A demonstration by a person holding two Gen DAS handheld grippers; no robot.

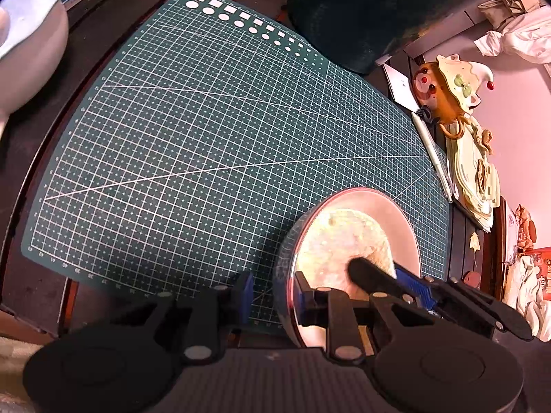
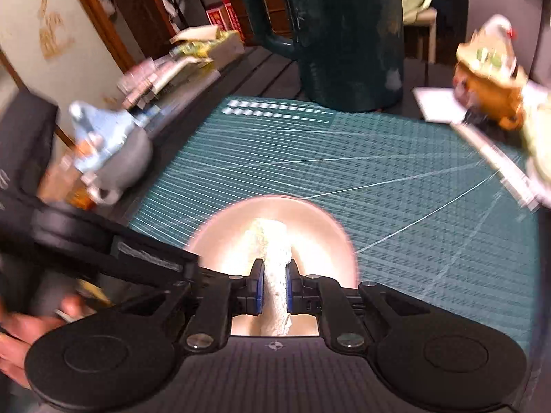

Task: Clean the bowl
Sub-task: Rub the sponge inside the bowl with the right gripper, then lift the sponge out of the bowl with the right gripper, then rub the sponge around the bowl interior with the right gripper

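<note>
Gripping the near rim of the bowl point(image 1: 358, 241), the left claw point(image 1: 272, 292) has one blue-padded finger outside the wall and the other inside, jaws drawn narrow on the rim. The bowl stands on the green cutting mat point(image 1: 206, 137), at the mat's near right corner as the left wrist view shows it. Inside the bowl, the right claw point(image 2: 274, 290) is clamped nearly shut on a pale cloth point(image 2: 272, 241), whose wad presses against the bowl's inner floor. A dark green jug point(image 2: 344, 34) stands beyond the mat's far edge, and a grey teapot point(image 2: 113, 144) sits off the mat's left side on the tabletop point(image 1: 41, 275). The right wrist view is blurred.
</note>
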